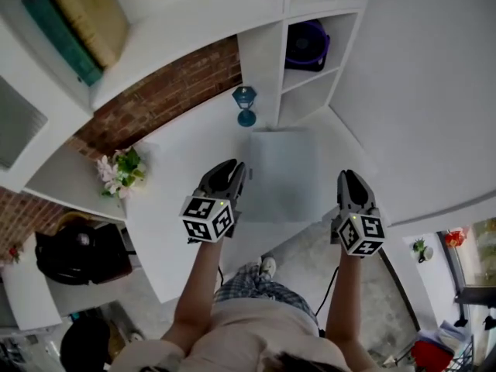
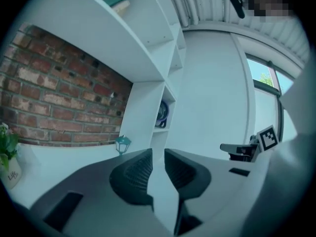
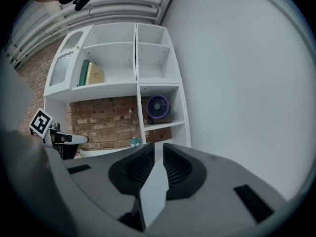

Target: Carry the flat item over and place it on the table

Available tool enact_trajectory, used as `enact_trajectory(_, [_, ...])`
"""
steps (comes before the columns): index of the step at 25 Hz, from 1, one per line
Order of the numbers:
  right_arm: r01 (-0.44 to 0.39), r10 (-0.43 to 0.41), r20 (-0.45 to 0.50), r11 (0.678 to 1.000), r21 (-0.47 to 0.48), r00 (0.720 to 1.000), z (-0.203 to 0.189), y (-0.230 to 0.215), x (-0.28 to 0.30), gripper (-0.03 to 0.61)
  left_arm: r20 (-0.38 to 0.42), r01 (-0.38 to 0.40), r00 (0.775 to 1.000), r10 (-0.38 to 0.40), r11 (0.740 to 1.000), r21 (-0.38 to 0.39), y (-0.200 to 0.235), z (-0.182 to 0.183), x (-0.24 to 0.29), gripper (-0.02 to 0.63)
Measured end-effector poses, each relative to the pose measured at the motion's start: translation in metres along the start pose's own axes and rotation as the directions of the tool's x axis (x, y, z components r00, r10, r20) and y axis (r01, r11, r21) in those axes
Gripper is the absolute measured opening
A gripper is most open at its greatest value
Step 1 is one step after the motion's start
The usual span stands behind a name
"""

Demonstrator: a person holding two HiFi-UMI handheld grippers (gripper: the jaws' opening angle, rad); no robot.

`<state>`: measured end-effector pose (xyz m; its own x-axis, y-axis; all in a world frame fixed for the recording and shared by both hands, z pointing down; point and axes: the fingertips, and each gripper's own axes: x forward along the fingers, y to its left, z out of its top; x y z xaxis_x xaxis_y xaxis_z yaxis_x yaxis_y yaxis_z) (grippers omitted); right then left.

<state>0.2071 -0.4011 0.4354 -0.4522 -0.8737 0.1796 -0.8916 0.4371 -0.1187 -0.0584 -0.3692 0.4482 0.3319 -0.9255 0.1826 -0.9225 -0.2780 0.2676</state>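
Note:
The flat item (image 1: 283,175) is a pale grey square panel held level over the white table (image 1: 182,157), between my two grippers. My left gripper (image 1: 237,167) is shut on the panel's left edge and my right gripper (image 1: 346,177) is shut on its right edge. In the left gripper view the panel's edge (image 2: 163,191) runs between the pads of my left gripper (image 2: 158,154), with the right gripper's marker cube (image 2: 268,137) beyond it. The right gripper view shows the same grip: the panel (image 3: 154,189) is pinched in my right gripper (image 3: 159,149).
A small teal lantern (image 1: 245,105) stands at the table's far edge by the white shelf unit, which holds a purple fan (image 1: 307,45). A flower pot (image 1: 118,170) sits at the table's left end. Books (image 1: 81,18) lie on the upper shelf. A black bag (image 1: 77,254) is on the floor at the left.

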Motion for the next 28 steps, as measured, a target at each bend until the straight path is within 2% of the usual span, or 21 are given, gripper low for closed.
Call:
enact_trajectory(6, [0.046, -0.044, 0.119, 0.999, -0.016, 0.992, 0.032, -0.001, -0.036, 0.031, 0.138, 0.003, 0.990, -0.011, 0.998, 0.056, -0.016, 0.035, -0.030, 0.054])
enact_trajectory(12, [0.105, -0.089, 0.208, 0.992, -0.064, 0.974, 0.049, -0.002, -0.061, 0.017, 0.191, 0.009, 0.981, -0.030, 0.994, 0.106, -0.022, 0.050, -0.042, 0.032])
enact_trajectory(22, [0.150, -0.128, 0.263, 0.987, -0.062, 0.956, 0.057, -0.014, -0.077, 0.017, 0.205, 0.031, 0.977, -0.053, 0.994, 0.109, -0.026, 0.053, -0.046, 0.028])
enact_trajectory(28, [0.166, -0.142, 0.251, 0.983, -0.077, 0.957, 0.054, -0.016, -0.080, 0.015, 0.200, 0.034, 0.978, -0.054, 0.994, 0.103, -0.023, 0.051, -0.046, 0.028])
